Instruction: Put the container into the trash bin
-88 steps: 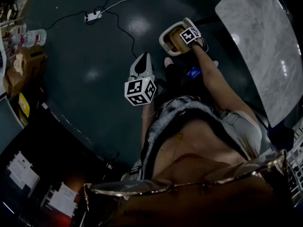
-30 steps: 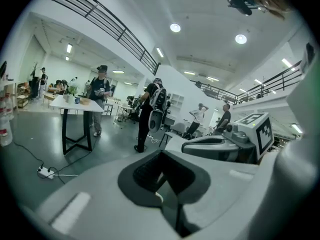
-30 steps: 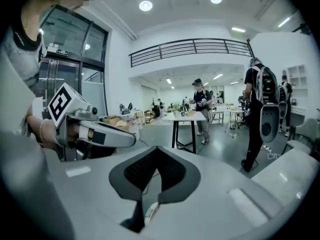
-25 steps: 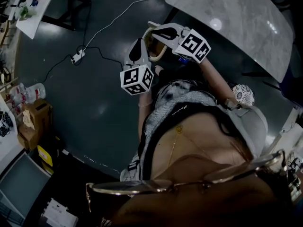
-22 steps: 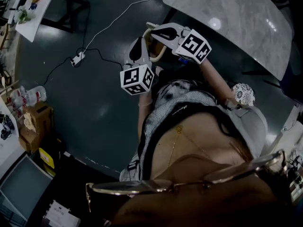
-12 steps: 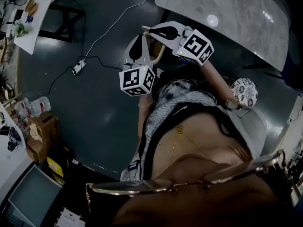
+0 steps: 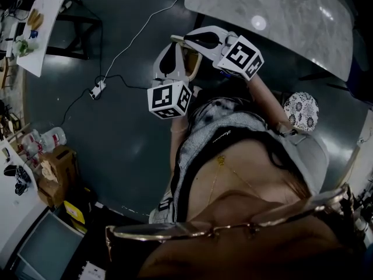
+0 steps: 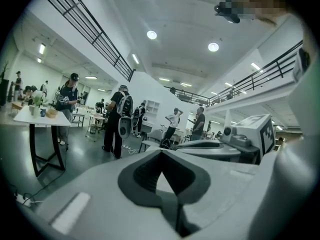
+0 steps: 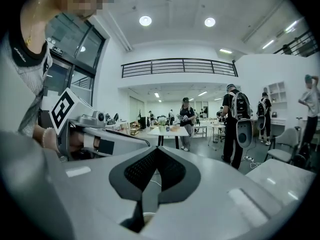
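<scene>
Open dark floor [image 7: 116,127] left, grey marble desk [image 7: 280,16] far right. The right gripper [image 7: 185,38] has its fingers clamped on the cream plastic container [image 7: 195,69]; the left gripper [image 7: 169,48] has its fingers together. Only gripper views show people [image 8: 120,121].

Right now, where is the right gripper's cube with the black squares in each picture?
Head view: the cube is above the middle, a little to the right.
Left gripper view: the cube is at the right, mid-height.
Right gripper view: not in it. The one at the left is the left gripper's cube.
Shared landmark: the white table, top left in the head view, left in the left gripper view, centre in the right gripper view.
</scene>
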`<state>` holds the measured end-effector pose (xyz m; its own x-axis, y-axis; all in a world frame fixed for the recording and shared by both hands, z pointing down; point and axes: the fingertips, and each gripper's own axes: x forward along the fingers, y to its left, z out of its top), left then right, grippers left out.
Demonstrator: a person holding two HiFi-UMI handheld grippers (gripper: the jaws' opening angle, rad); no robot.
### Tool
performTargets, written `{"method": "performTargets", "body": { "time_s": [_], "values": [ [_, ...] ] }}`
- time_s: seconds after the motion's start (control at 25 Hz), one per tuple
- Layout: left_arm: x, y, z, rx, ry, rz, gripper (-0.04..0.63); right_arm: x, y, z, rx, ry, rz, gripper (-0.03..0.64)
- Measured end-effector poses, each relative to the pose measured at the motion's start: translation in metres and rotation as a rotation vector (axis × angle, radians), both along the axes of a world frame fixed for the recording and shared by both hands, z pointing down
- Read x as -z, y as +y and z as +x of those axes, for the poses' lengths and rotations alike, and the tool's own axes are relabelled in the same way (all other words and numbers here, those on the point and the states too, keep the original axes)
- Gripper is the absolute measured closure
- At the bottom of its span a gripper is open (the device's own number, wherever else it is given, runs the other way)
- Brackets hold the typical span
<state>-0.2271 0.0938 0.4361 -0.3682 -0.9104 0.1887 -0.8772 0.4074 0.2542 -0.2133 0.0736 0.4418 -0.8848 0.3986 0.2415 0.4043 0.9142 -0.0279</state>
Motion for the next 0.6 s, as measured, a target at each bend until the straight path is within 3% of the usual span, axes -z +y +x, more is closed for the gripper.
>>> {"method": "performTargets", "body": {
  "time_s": [0.6],
  "values": [
    [-0.0024, -0.0031, 0.001, -0.01, 0.001, -0.013, 0.595, 0.0006, -0.0007, -0.0012, 0.011, 0.007, 0.009, 0.592]
  ]
}}
